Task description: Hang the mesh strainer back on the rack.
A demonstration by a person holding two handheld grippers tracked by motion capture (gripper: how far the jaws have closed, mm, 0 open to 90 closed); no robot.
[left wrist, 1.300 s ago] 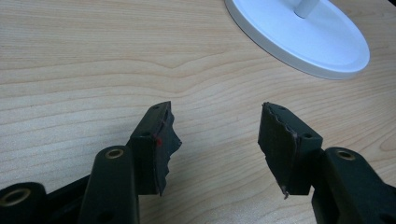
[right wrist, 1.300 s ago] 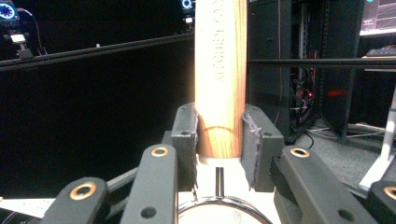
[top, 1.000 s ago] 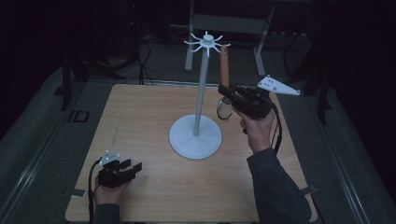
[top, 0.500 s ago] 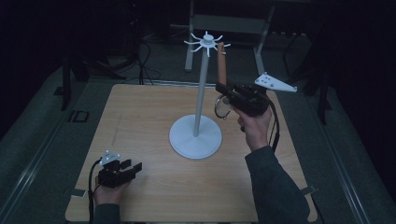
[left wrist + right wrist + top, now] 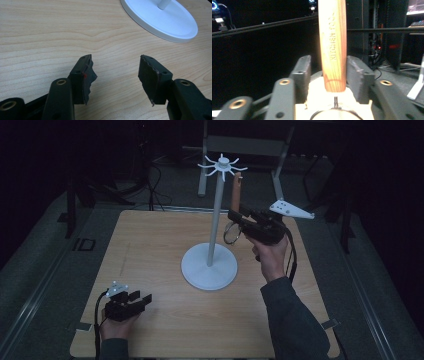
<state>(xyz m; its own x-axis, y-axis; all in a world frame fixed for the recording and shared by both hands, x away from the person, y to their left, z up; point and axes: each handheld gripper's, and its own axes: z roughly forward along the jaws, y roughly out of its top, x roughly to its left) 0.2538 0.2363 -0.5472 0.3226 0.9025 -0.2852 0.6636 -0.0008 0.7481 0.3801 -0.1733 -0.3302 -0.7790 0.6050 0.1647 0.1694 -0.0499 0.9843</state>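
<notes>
From the high view, a white stand point(image 5: 215, 240) rises from a round base point(image 5: 209, 266) near the middle of the wooden surface point(image 5: 150, 245), with a ring of short white hooks point(image 5: 222, 166) at its top. The right gripper point(image 5: 239, 220) is held up off the surface just to the right of the pole, in the person's right hand point(image 5: 270, 255). It carries a utensil with a wooden handle point(image 5: 236, 192) standing upright; the handle's top reaches close beside the hooks, though the high view does not settle whether it touches one. A wire loop point(image 5: 231, 234) hangs below the gripper.

The right gripper view adds what the high view cannot: the handle point(image 5: 333, 45) stands between the two black fingers point(image 5: 301, 75), with stamped lettering running along the wood and a dark wire stem leaving its lower end. A narrow gap seems to show on each side of the wood, so whether the fingers press it firmly cannot be told.

The left gripper point(image 5: 142, 301) lies low at the near left corner of the surface, held by the left hand point(image 5: 116, 327), well apart from the stand. In the left gripper view its fingers point(image 5: 83, 77) stand wide apart with bare wood grain between them, and the edge of the white base point(image 5: 165, 22) lies beyond.
</notes>
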